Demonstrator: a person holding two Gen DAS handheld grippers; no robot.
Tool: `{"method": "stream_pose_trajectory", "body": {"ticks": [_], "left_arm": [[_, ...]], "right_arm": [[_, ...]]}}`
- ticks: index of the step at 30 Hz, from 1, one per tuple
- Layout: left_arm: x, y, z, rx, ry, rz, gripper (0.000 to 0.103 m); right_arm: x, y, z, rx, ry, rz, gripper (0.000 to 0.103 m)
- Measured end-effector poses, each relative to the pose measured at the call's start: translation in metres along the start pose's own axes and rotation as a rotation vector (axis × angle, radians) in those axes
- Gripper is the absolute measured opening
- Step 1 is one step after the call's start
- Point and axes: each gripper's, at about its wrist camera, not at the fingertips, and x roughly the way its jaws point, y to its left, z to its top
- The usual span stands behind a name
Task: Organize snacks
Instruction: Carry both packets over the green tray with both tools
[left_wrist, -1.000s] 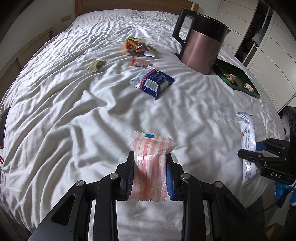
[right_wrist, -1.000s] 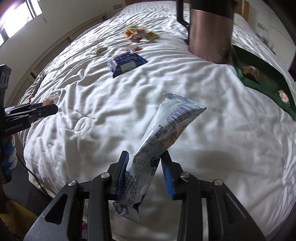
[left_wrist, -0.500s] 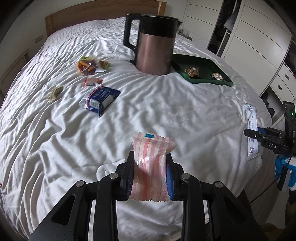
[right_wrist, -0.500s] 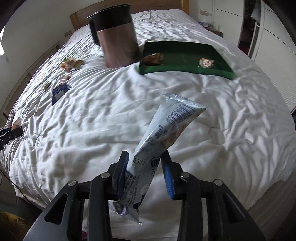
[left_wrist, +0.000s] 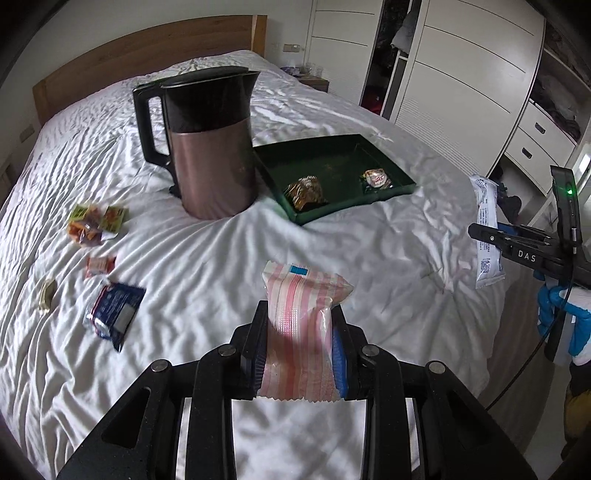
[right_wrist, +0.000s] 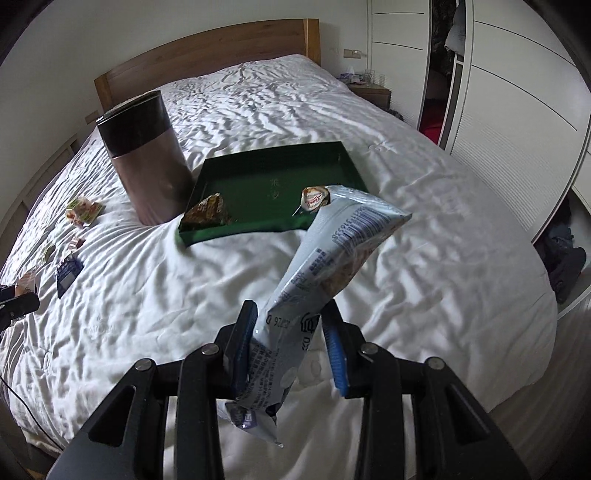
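My left gripper (left_wrist: 298, 325) is shut on a pink-and-white striped snack packet (left_wrist: 301, 328), held above the white bed. My right gripper (right_wrist: 290, 325) is shut on a long pale blue snack bar wrapper (right_wrist: 332, 251), which leans up and to the right. That same gripper (left_wrist: 480, 230) and bar (left_wrist: 487, 232) show at the right edge of the left wrist view. A dark green tray (right_wrist: 266, 230) lies on the bed ahead with two wrapped snacks in it, a brown one (right_wrist: 208, 212) and a small round one (right_wrist: 314, 195). Loose snacks lie at the left: a blue packet (left_wrist: 114, 314), a small red one (left_wrist: 99, 264) and an orange-green pile (left_wrist: 94, 221).
A tall copper-and-black kettle (left_wrist: 210, 147) stands on the bed just left of the tray (left_wrist: 369, 195). A wooden headboard (right_wrist: 207, 59) is at the far end. White wardrobe doors (right_wrist: 498, 92) line the right side beyond the bed's edge.
Both grippers have swung round toward the right with their packets still held, so the kettle and green tray have come from the far right to the middle of both views.
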Motion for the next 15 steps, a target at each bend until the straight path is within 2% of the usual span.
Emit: {"method": "stream_pose_trajectory", "body": {"ticks": [7, 15], "left_arm": [[0.03, -0.008, 0.064, 0.02, -0.037, -0.014, 0.025], [0.091, -0.014, 0.124, 0.021, -0.027, -0.014, 0.025]], "right_arm": [[0.026, -0.014, 0.047, -0.013, -0.022, -0.032, 0.059], [0.072, -0.019, 0.101, -0.051, -0.036, -0.056, 0.059]]}}
